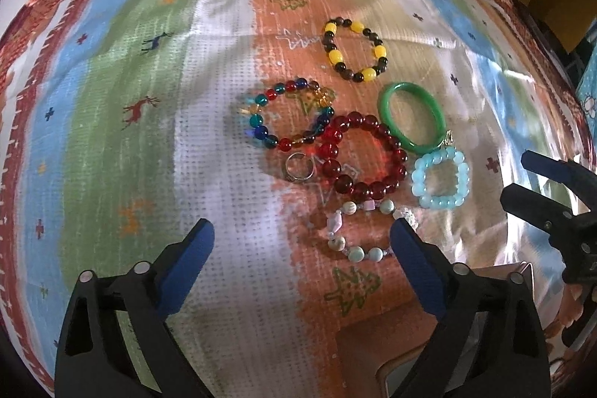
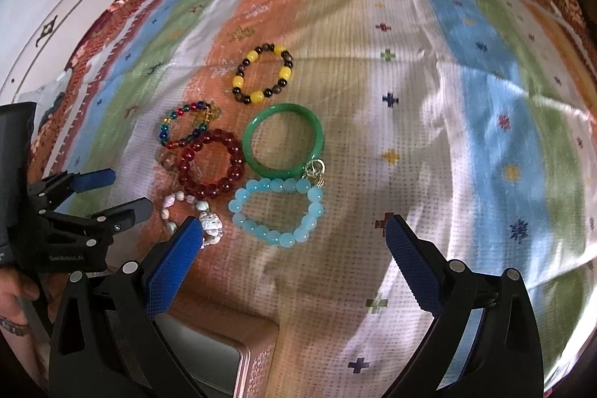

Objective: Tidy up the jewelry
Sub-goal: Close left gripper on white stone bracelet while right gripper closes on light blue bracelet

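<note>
Clearly both claws stand wide apart and grip nothing: the left claw (image 1: 302, 230) hangs just above the pale stone bracelet (image 1: 358, 230), whose near end shows between its blue pads, with no pad seen pressing on it, and the right claw (image 2: 294, 230) hovers over the aqua bead bracelet (image 2: 278, 211), which lies just beyond its pads at about 11 o'clock. From the left wrist view the rest of the jewelry fans outward on the striped cloth (image 1: 112, 99) covering the worktop: a dark red bead bracelet (image 1: 363, 155) at 12 o'clock, a small metal ring (image 1: 298, 166) just beside it at 9 o'clock, a multicoloured bead bracelet (image 1: 287, 116) further out at 11, a green bangle (image 1: 410, 116) at 1 o'clock, and a yellow and black bead bracelet (image 1: 354, 49) furthest off. A pinkish box (image 2: 238, 353), probably the destination, sits near the bottom edge under the claws. I judge the beaded pieces light, floppy and slick, best pinched across one side of the loop so the beads sit between the pads; the bangle looks stiff and brittle, so a gentle hold across its rim would suit.
</note>
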A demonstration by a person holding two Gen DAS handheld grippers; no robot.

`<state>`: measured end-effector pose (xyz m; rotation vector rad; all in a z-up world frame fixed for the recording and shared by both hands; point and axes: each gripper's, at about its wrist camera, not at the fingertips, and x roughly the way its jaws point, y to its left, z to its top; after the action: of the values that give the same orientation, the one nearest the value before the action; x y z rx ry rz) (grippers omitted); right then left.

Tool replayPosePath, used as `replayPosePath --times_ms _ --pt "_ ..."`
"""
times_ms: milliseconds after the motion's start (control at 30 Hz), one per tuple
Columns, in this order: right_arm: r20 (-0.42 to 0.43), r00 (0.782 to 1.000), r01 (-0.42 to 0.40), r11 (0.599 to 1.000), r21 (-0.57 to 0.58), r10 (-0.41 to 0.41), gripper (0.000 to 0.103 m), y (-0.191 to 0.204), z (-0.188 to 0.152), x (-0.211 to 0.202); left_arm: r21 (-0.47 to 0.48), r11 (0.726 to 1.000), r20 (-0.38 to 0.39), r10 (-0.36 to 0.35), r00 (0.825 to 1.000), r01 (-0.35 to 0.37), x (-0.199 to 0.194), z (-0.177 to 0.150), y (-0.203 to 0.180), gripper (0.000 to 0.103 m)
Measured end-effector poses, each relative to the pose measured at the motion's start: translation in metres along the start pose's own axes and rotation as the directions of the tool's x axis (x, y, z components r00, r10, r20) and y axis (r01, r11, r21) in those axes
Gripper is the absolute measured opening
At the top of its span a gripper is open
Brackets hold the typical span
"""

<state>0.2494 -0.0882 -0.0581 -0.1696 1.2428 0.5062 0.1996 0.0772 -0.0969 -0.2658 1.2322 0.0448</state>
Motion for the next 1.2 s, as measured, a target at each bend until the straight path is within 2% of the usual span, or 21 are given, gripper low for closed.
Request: replayPosePath --times_ms 467,567,733,800,933,1067,1200 --pt "-0.103 0.994 0.035 0.999 0.002 -0.034 0.099 -0.003 0.008 0.035 0.057 0.998 -0.071 0.019 0.997 -0.015 0.024 0.004 -0.006 0.078" --pt "-0.110 0.992 0.060 0.998 0.007 -0.059 0.099 -0.004 0.009 0.040 0.071 0.997 -0.073 0.034 0.997 -0.028 0.027 0.005 -0.008 0.076" --pt "-0.130 0.990 0.056 0.998 -0.007 -0.057 0.098 -0.001 0.010 0.049 0.120 0.990 -0.074 0.086 0.994 -0.076 0.033 0.007 -0.019 0.072" --pt "-0.142 0.988 0.058 0.998 -0.006 -0.059 0.092 -0.001 0.011 0.055 0.141 0.985 -0.073 0.109 0.991 -0.098 0.035 0.006 -0.022 0.069" --pt "-0.146 0.987 0.070 0.998 -0.008 -0.071 0.091 -0.004 0.015 0.060 0.155 0.981 -0.072 0.130 0.989 -0.118 0.039 0.007 -0.028 0.067" --pt "-0.145 0.985 0.088 0.996 -0.012 -0.089 0.084 -0.005 0.018 0.063 0.167 0.977 -0.071 0.146 0.987 -0.132 0.043 0.006 -0.034 0.064" --pt "-0.147 0.983 0.111 0.994 -0.024 -0.113 0.076 -0.004 0.018 0.065 0.170 0.976 -0.066 0.153 0.986 -0.140 0.042 0.002 -0.031 0.054"
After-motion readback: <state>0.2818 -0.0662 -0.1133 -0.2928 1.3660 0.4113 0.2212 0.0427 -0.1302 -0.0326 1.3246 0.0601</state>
